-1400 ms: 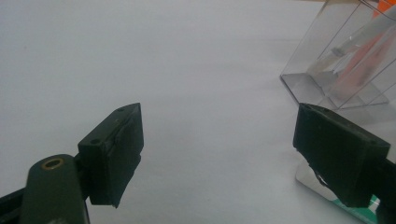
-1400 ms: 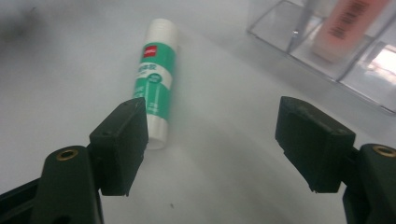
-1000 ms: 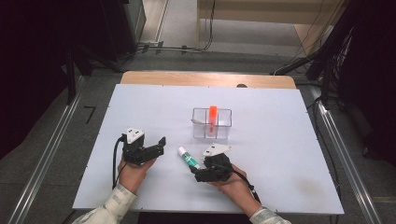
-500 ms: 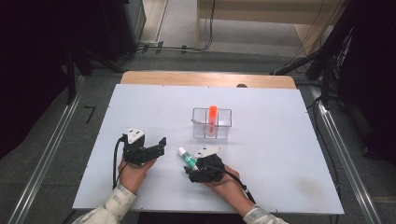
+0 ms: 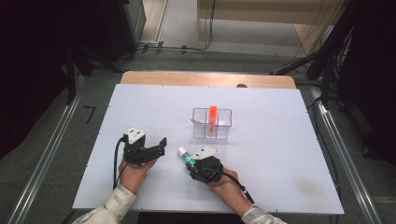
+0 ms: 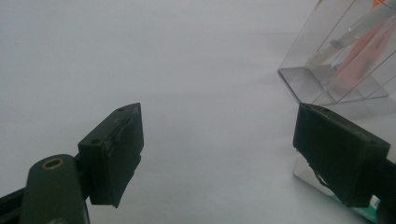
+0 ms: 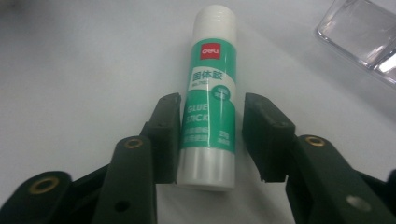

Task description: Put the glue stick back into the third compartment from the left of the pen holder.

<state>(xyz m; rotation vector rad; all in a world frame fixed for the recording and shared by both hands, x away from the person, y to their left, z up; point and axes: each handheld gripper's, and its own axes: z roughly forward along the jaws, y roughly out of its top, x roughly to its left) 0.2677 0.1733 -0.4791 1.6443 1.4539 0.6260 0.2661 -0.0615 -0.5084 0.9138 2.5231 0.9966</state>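
- The right gripper [image 7: 212, 140], low in the frame, has just been closing around the glue stick [image 7: 208, 98]; one pad seems touching, the other apart.
- The left gripper [image 6: 219, 154] stands wide, holding nothing.

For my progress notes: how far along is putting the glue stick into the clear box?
Done: an orange pen stands in the clear box. In hand: the right gripper has just been closing around the glue stick, one jaw not yet touching. Left: lifting it into the box.

one glue stick [image 7: 208, 95]; one clear box [image 5: 212, 130]; one orange marker [image 5: 212, 117]; two grippers [image 5: 148, 151] [image 5: 195, 166]
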